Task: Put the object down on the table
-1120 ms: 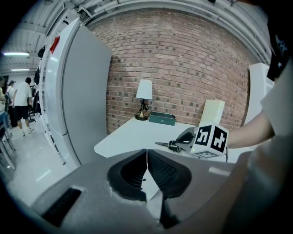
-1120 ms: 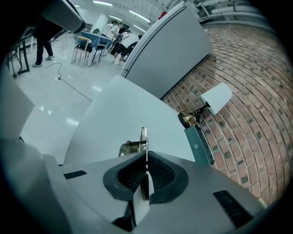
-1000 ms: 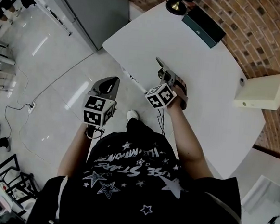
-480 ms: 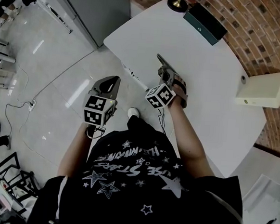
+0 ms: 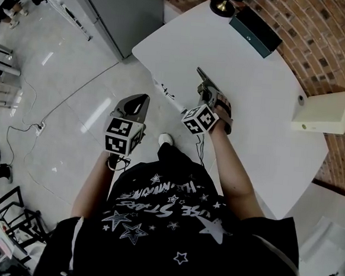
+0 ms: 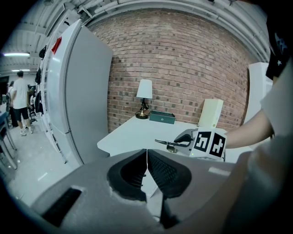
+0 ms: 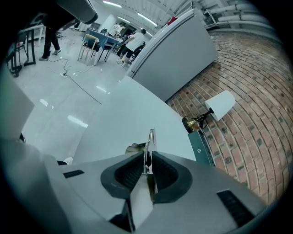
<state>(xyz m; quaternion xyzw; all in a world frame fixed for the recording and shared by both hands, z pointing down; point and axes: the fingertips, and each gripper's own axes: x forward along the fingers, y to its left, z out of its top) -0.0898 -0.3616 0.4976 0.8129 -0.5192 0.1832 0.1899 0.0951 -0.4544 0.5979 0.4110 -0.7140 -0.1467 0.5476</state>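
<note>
A white table (image 5: 267,142) with rounded corners is seen, set with its far side against a brick wall (image 5: 340,46). At its far corner a lamp (image 5: 220,5) with a brass foot is stood, and a dark green box (image 5: 255,31) is laid just beside it. Along the wall side, well apart from these, a cream box (image 5: 321,110) is placed, with a small round thing (image 5: 300,99) just beside it.

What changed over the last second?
The right gripper is opening its jaws and letting go of the thin metal object, which stands between them over the white table. The gripper itself barely shifted. Unchanged: the left gripper is shut and empty over the floor, and the green box and cream box are in place.
</note>
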